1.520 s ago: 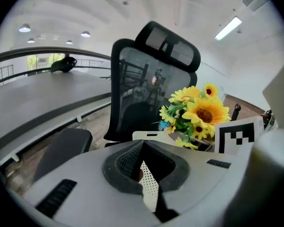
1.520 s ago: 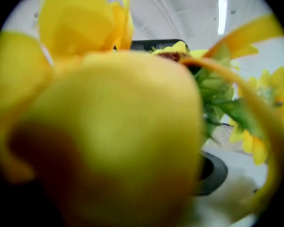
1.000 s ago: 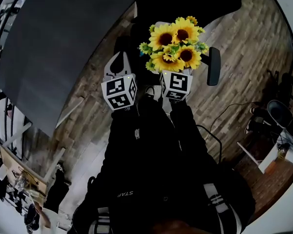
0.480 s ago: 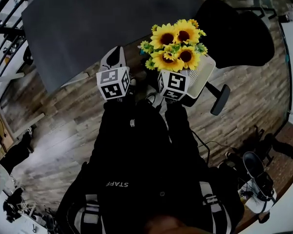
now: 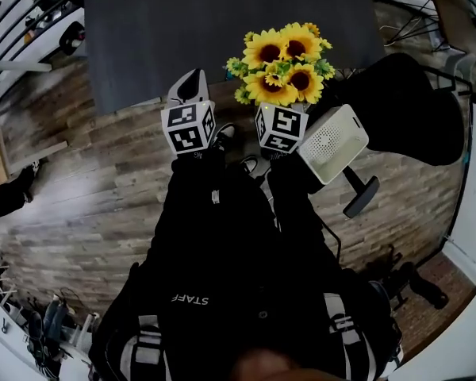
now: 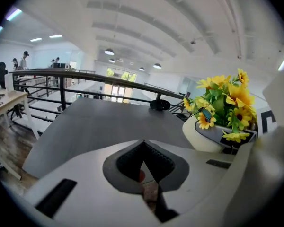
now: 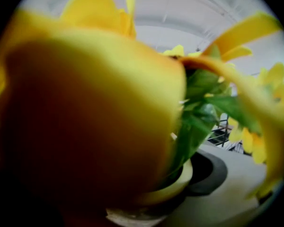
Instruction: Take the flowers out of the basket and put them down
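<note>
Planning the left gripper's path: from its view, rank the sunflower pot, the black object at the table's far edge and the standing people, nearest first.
1. The sunflower pot, close at right.
2. The black object, centre, table's far edge.
3. The standing people, far left, beyond the railing.

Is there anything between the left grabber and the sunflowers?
No. In the head view the gap between left gripper and sunflowers is bare; only grey table and wooden floor show behind it.
</note>
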Tool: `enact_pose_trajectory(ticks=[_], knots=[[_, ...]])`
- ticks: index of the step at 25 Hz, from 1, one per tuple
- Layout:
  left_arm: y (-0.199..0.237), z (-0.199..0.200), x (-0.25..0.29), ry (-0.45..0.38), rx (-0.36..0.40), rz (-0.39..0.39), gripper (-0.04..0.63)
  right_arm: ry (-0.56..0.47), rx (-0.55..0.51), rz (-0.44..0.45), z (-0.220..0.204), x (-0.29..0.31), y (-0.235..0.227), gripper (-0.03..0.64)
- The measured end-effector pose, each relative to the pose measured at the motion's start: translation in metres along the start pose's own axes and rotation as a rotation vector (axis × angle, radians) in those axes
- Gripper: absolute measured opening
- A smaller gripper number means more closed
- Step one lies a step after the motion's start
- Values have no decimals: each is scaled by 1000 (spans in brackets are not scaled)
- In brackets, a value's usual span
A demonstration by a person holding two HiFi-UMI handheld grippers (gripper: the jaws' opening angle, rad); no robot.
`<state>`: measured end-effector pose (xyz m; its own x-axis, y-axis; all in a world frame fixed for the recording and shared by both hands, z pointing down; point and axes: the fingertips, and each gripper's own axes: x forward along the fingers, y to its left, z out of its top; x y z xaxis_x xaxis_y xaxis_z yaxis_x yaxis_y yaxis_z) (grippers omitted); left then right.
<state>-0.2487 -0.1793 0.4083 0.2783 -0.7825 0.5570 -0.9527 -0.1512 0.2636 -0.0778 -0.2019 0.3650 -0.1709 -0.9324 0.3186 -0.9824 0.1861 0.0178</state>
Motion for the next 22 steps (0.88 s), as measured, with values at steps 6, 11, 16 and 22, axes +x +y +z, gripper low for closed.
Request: enact_pose_trajectory(ticks=[6,11,16,22], knots=[[58,-24,-4,-2,-53,95,-3,28,-29,106,-31,39,61,522],[96,-45,7,25,-78,141,-3,79,-40,156,-65,69,95,522],[152,-50,38,58,-112,172,-3,125,-56,195,-93,132,133,522],[188,-75,62,84,-105,190,-3,158,-76,224,-141,184,160,522]])
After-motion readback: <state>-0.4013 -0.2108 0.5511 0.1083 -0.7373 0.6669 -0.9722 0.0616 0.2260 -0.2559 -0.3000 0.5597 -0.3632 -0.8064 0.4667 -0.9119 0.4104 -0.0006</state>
